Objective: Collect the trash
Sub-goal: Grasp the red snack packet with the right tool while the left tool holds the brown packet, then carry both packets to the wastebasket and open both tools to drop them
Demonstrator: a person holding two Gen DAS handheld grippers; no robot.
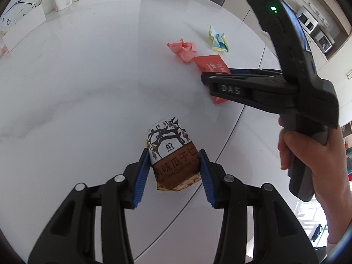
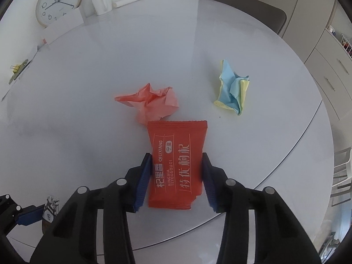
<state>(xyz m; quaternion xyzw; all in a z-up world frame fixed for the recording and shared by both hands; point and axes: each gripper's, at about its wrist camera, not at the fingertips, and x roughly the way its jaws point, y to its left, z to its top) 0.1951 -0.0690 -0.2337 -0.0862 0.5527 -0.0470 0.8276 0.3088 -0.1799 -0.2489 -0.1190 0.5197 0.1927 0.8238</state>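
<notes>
Nearest the left wrist camera, the left gripper (image 1: 173, 167) has its jaws partly closed, and its blue pads press both sides of a brown-and-white sunflower seed packet (image 1: 170, 154). That packet stands up between the fingers, its printed face toward the lens, over the near part of the round white table (image 1: 88, 77).

To the right in the same view, a hand (image 1: 308, 151) holds the grip of the right gripper (image 1: 216, 74), seen side-on, its fingers across a red snack packet (image 1: 210, 65).

From the right wrist camera, the right gripper (image 2: 177, 176) is likewise partly closed, with both blue pads against the long edges of the red snack packet (image 2: 177, 165). White lettering runs along the wrapper, and its far crimped edge reaches almost to a crumpled pink paper (image 2: 151, 102) lying on the table (image 2: 88, 77) just beyond. Whether the packet is lifted clear of the surface or resting on it cannot be told.

Farther right, well apart from the pink ball, lies a crumpled blue and yellow paper (image 2: 233, 88). In the left wrist view the same two scraps, pink (image 1: 183, 49) and blue-yellow (image 1: 217, 38), sit beyond the red packet.

At the far left edge of the table, a white wall clock (image 2: 59, 0) leans upright, with a white mug (image 2: 101, 4) just to its right. A grey chair back (image 2: 242, 11) shows past the far rim.
</notes>
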